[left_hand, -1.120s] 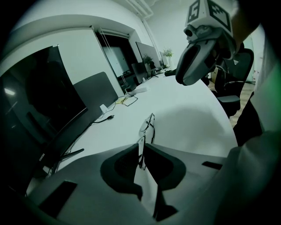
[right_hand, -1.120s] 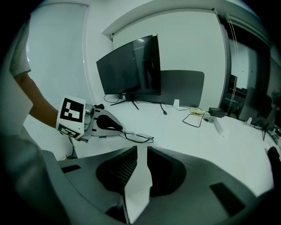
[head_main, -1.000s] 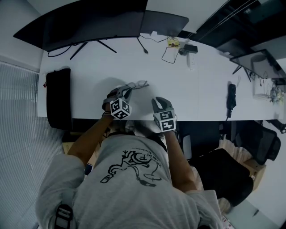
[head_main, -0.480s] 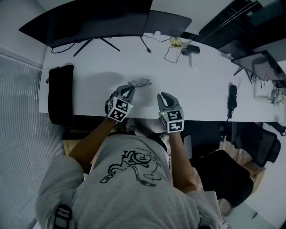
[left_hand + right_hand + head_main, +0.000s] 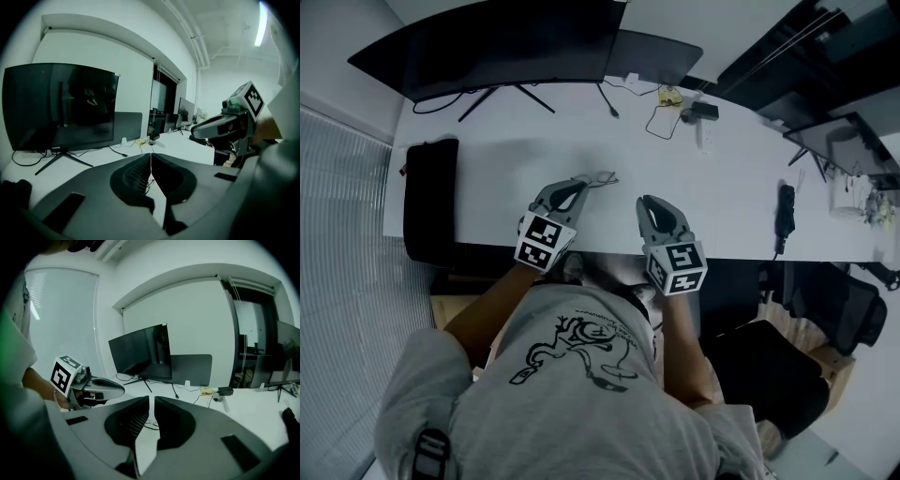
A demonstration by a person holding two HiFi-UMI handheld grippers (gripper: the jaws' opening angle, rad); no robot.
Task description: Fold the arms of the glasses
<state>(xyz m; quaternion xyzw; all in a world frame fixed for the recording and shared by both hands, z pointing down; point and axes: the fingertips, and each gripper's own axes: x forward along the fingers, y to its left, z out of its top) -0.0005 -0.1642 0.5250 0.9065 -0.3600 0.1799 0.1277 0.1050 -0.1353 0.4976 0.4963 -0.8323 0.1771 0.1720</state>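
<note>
Danger: grey left gripper (image 5: 580, 185), jaws together, could dip and shove the thin dark-framed glasses (image 5: 604, 176) just beyond it, while the grey right gripper (image 5: 649, 201) is closing its empty jaws.

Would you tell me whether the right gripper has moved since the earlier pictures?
Yes. The right gripper has shifted right along the desk's front edge and looms larger, so it has likely risen; its claw is closing on nothing.

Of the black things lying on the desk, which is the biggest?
The black bag at the desk's left end: broad, spanning much of its depth, unlike the slim black item near the right end.
</note>
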